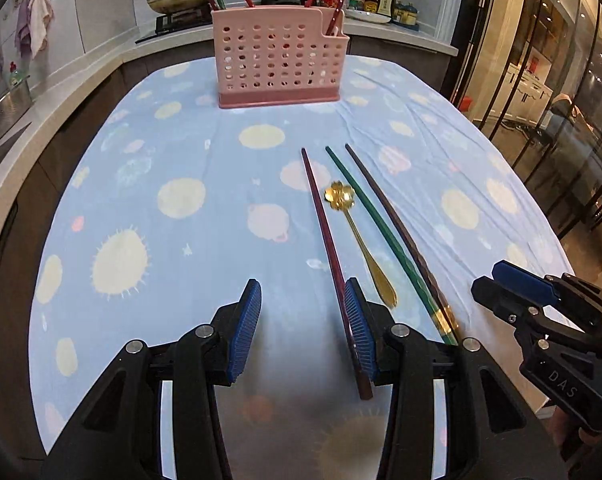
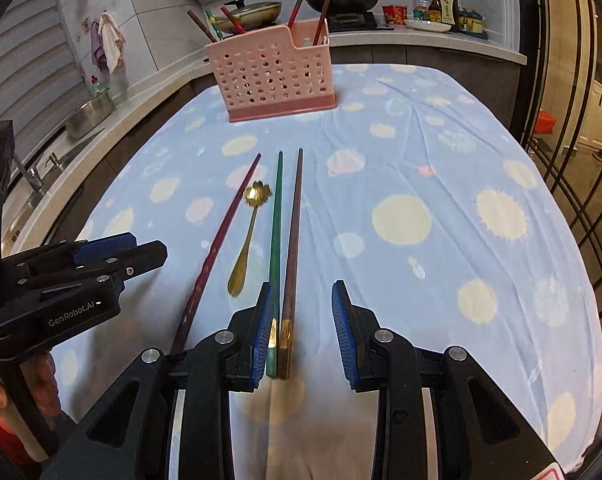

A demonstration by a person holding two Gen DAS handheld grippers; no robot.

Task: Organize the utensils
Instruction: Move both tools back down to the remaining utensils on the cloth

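I find three chopsticks and a gold spoon (image 1: 359,240) lying loose on the cloth-covered counter (image 1: 181,152), long axes running away from me toward the pink holder (image 1: 279,56) at the far end. My left hand-held gripper (image 1: 305,328) stands apart and empty; the red chopstick (image 1: 329,248) lies just inside its right finger. My right hand-held gripper (image 2: 301,328) stands apart too, the green chopstick (image 2: 276,232) and brown chopstick (image 2: 293,232) between its fingers, nearer the left one. I judge each gripper nearest its own stick.
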